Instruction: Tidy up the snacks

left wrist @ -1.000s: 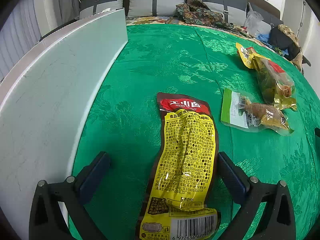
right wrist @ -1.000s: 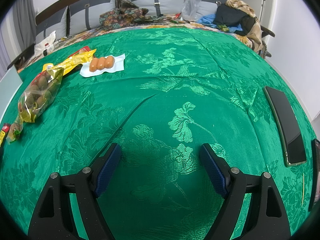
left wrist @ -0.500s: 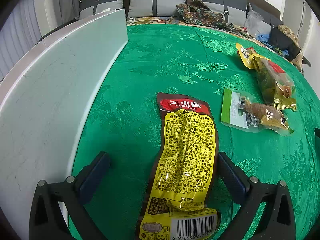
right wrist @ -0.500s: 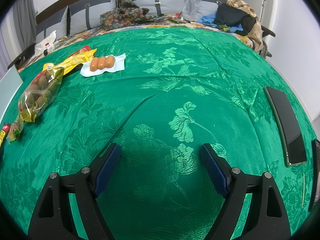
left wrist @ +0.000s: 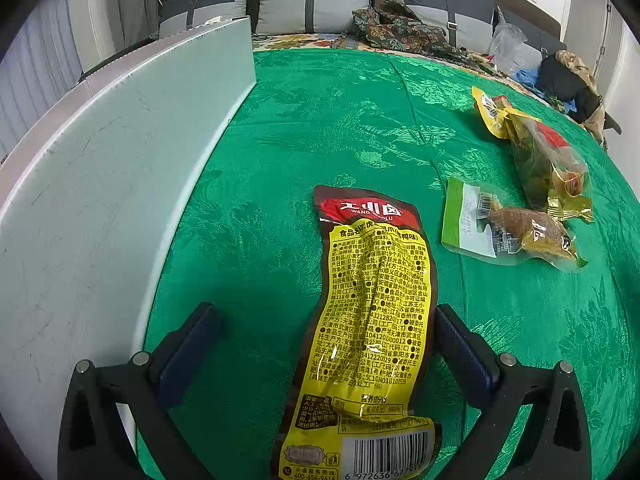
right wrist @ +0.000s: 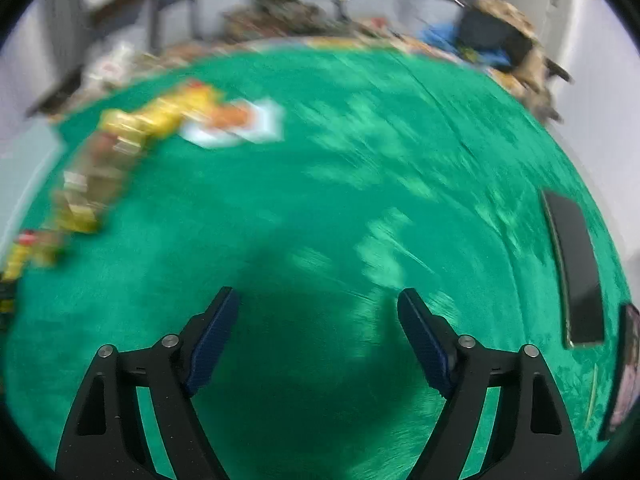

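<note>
Left wrist view: left gripper (left wrist: 322,330) wide open, holding nothing. The yellow pack (left wrist: 370,328) lies flat on the green cloth (left wrist: 320,120) between the fingers, closer to the right finger, contact not clear. Pack has a dark brown border and a red top band with white Chinese characters over "WANG" plus letters I can't resolve. Yellow panel is dense black Chinese print; readable bits: barcode starting "6 972636", "400-656-" at the bottom edge, "NRV%" on the nutrition table. White board (left wrist: 120,184) stands upright along the cloth's left edge, near the left finger. Right of the yellow pack, apart from it: a clear pouch (left wrist: 508,228) with a green strip, white label with small barcode, brown food inside. Just beyond it, a long yellow bag (left wrist: 536,148) with red patches, text too small to read. Cushions (left wrist: 312,0) at the far end.

Right wrist view: heavy motion blur. Right gripper (right wrist: 318,336) open wide, nothing between the fingers, only cloth under it. Far left: blurred yellow bag and a white pack (right wrist: 236,124) with orange contents, no print legible. Phone (right wrist: 574,268) lies dark, screen up, at the right edge.
</note>
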The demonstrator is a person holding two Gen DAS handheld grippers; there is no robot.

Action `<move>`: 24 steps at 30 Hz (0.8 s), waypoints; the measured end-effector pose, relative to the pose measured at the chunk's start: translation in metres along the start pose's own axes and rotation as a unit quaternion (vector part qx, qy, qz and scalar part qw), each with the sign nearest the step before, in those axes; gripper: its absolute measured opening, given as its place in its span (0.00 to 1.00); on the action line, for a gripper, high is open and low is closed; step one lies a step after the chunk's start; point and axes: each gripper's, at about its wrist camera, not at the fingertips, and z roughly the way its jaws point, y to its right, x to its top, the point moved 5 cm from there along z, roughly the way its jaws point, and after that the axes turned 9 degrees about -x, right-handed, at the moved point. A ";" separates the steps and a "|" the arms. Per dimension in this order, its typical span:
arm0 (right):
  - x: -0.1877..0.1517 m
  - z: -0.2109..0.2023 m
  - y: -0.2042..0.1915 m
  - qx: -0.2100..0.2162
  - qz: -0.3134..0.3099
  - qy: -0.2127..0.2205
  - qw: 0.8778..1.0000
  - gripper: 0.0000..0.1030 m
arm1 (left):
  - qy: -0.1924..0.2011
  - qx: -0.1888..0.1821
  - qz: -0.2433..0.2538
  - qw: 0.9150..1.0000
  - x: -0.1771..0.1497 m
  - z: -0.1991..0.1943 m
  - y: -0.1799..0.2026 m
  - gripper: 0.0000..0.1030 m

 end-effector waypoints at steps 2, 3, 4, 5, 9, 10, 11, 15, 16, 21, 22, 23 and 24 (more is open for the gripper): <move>0.010 -0.030 -0.041 0.088 -0.054 0.036 0.994 0.83 | 0.000 0.000 0.000 1.000 0.000 0.000 0.000 1.00; 0.014 -0.047 -0.074 0.145 -0.101 0.046 0.983 0.83 | 0.000 0.000 0.000 1.000 0.000 0.000 0.000 1.00; 0.016 -0.056 -0.097 0.177 -0.135 0.049 0.974 0.83 | 0.000 0.000 0.000 1.000 0.000 0.000 0.000 1.00; 0.016 -0.064 -0.123 0.203 -0.174 0.050 0.962 0.83 | 0.000 0.000 0.000 1.000 0.000 0.000 0.000 1.00; 0.017 -0.064 -0.209 0.234 -0.286 0.034 0.929 0.81 | 0.000 0.000 0.000 1.000 0.000 0.000 0.000 1.00; 0.018 -0.056 -0.225 0.229 -0.302 0.025 0.925 0.81 | 0.000 0.000 0.000 1.000 0.000 0.000 0.000 1.00; 0.020 -0.049 -0.236 0.222 -0.310 0.019 0.924 0.81 | 0.000 0.000 0.000 1.000 0.000 0.000 0.000 1.00; 0.028 -0.023 -0.259 0.214 -0.304 -0.013 0.928 0.80 | 0.000 0.000 0.000 1.000 0.000 0.000 0.000 1.00; 0.030 -0.020 -0.262 0.220 -0.298 -0.019 0.929 0.80 | 0.000 0.000 0.000 1.000 0.000 0.000 0.000 1.00; 0.025 -0.016 -0.270 0.237 -0.307 -0.037 0.921 0.81 | 0.000 0.000 0.000 1.000 0.000 0.001 0.000 1.00; 0.023 -0.016 -0.271 0.234 -0.312 -0.034 0.920 0.81 | 0.000 0.000 0.000 1.000 0.000 0.000 0.000 1.00; 0.024 -0.017 -0.271 0.230 -0.315 -0.032 0.920 0.81 | 0.000 0.000 0.000 1.000 0.000 0.001 0.000 1.00; 0.025 -0.016 -0.270 0.228 -0.315 -0.032 0.921 0.81 | 0.000 0.000 0.000 1.000 0.000 0.000 0.000 1.00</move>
